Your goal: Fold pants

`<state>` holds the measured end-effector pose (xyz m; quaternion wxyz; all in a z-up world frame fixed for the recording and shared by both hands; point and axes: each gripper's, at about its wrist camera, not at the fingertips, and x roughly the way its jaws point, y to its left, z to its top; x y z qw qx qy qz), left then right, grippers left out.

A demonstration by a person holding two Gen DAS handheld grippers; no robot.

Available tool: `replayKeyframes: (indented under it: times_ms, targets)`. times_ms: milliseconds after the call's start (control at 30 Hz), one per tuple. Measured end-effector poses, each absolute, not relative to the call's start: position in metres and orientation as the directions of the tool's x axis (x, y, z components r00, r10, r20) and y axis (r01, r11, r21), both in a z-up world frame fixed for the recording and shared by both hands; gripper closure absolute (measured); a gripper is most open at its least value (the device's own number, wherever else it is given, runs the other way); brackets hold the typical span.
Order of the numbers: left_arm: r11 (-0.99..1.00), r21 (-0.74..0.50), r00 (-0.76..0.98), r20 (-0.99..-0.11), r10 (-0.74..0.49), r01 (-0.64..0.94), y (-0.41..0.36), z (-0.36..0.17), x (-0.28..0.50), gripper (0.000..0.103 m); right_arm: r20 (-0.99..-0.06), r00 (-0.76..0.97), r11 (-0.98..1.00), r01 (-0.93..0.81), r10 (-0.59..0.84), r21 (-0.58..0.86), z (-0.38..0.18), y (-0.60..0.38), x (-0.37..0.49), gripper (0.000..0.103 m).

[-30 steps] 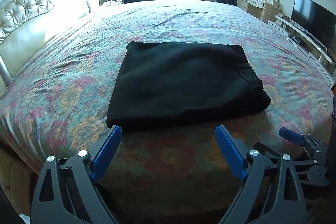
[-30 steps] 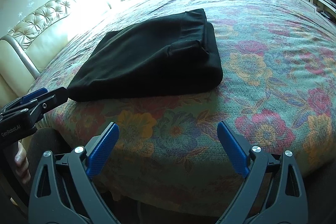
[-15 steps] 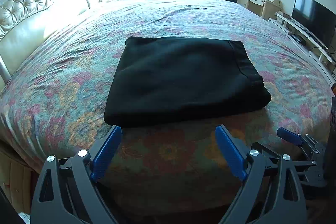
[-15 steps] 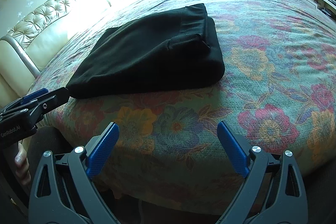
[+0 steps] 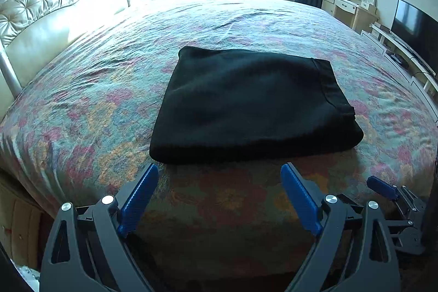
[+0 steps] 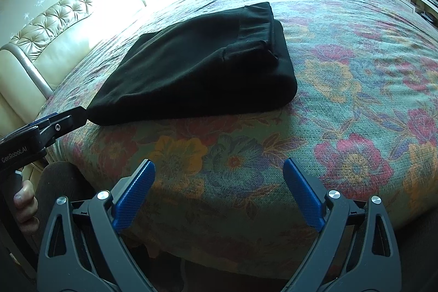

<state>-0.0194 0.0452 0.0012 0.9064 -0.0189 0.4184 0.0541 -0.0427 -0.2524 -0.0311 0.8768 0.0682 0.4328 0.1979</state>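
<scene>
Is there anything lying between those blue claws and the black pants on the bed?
Nothing visible. Only bare floral bedspread lies between the open left gripper and the near edge of the folded black pants. The open right gripper likewise faces just bedspread before the pants.

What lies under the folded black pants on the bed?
The black pants rest on the floral bedspread, which shows all around them. The part beneath is covered; nothing pokes out at the edges.

Folded black pants (image 5: 254,106): soft matt fleecy cloth. Floral bedspread (image 6: 342,106): coarse woven fabric, matt. Cream tufted headboard (image 5: 41,18): glossy leather-like finish. Gripper fingers (image 6: 134,199): textured blue pads, matt black plastic frames.
</scene>
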Motion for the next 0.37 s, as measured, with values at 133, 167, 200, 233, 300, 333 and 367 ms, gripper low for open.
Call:
replayKeyframes:
  times_ms: [133, 167, 200, 233, 300, 333, 367]
  targets:
    - [0.996, -0.018, 0.645, -0.763, 0.040, -0.083, 0.0476, -0.0006, -0.0198, 0.014, -0.731, 0.548, 0.912, -0.290, 0.407, 0.290, -0.0306, -0.2516, -0.0433, 0.008]
    - [0.996, -0.039, 0.648, -0.761, 0.025, -0.083, 0.0486, -0.0002, -0.0206, 0.014, -0.730, 0.549, 0.912, -0.288, 0.407, 0.292, -0.0304, -0.2522, -0.0432, 0.008]
    - [0.995, -0.059, 0.650, -0.760, 0.012, -0.086, 0.0499, 0.0007, -0.0211, 0.014, -0.729, 0.550, 0.912, -0.285, 0.406, 0.293, -0.0304, -0.2531, -0.0432, 0.008]
    - [0.993, -0.076, 0.652, -0.759, 0.002, -0.092, 0.0508, 0.0011, -0.0214, 0.014, -0.729, 0.551, 0.913, -0.283, 0.405, 0.294, -0.0305, -0.2539, -0.0427, 0.008]
    - [0.991, -0.092, 0.651, -0.759, -0.006, -0.097, 0.0514, 0.0012, -0.0218, 0.014, -0.730, 0.551, 0.914, -0.280, 0.404, 0.295, -0.0307, -0.2551, -0.0423, 0.008]
    - [0.991, -0.089, 0.649, -0.761, -0.003, -0.100, 0.0515, 0.0009, -0.0218, 0.014, -0.730, 0.550, 0.914, -0.278, 0.405, 0.297, -0.0309, -0.2556, -0.0420, 0.008]
    - [0.991, -0.086, 0.648, -0.762, 0.000, -0.101, 0.0512, 0.0006, -0.0210, 0.014, -0.730, 0.550, 0.914, -0.278, 0.405, 0.297, -0.0309, -0.2556, -0.0420, 0.008]
